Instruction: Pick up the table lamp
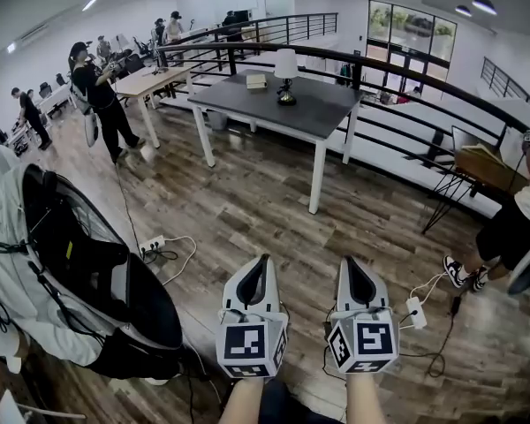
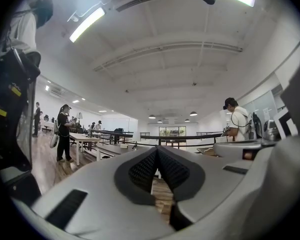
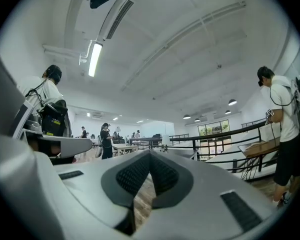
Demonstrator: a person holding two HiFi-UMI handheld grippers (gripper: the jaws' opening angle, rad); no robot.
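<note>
While the table lamp [image 1: 286, 79] stands upright, left tongs [image 1: 263, 261] and right tongs [image 1: 346, 261] are clenched empty.

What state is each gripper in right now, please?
Left gripper: closed, holding nothing.
Right gripper: closed, holding nothing.

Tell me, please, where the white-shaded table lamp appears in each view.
Head view: white-shaded table lamp, top centre, on the dark table.
Left gripper view: not discernible.
Right gripper view: tiny, just below centre.
Shared landmark: the person in black.
</note>
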